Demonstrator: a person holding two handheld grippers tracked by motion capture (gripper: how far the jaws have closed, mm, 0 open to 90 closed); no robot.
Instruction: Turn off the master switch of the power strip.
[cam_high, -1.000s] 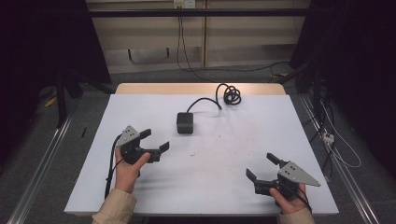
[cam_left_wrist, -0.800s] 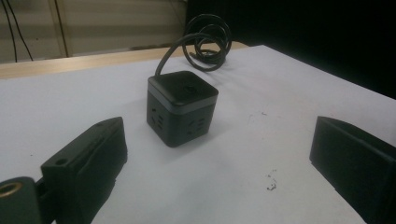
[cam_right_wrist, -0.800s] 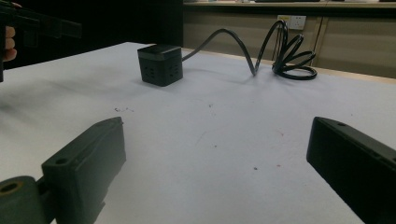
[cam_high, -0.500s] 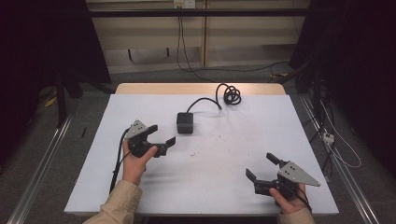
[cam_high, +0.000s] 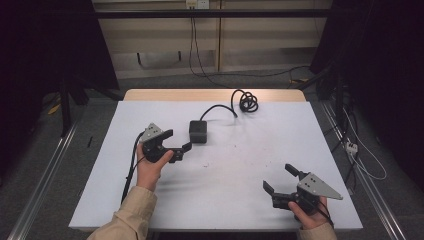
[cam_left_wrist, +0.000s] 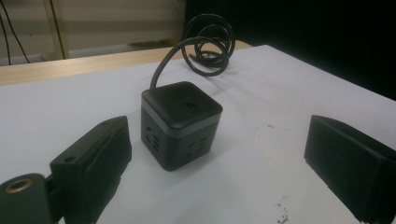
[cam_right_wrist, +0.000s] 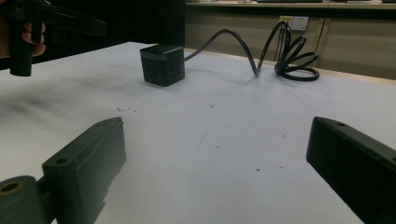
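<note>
Table (cam_high: 225, 200), white: broad bare room around me, edges far off.

Cable (cam_high: 246, 102): coiled by the far edge, running to the cube; likely to drag or snag if the cube is lifted.

Socket cube (cam_high: 198, 131): mid-table, just ahead of my left gripper (cam_high: 176, 143), jaws wide; off-centre closing could tip it.

My right gripper (cam_high: 283, 178): wide, empty, near corner.

Lab – black curtains (cam_high: 45, 55), rails (cam_high: 42, 185), wall sockets (cam_high: 196, 4).

We noted a white table (cam_high: 225, 200) bearing a black cube socket block (cam_high: 198, 131); its coiled cable (cam_high: 247, 102) lay near the far edge.
</note>
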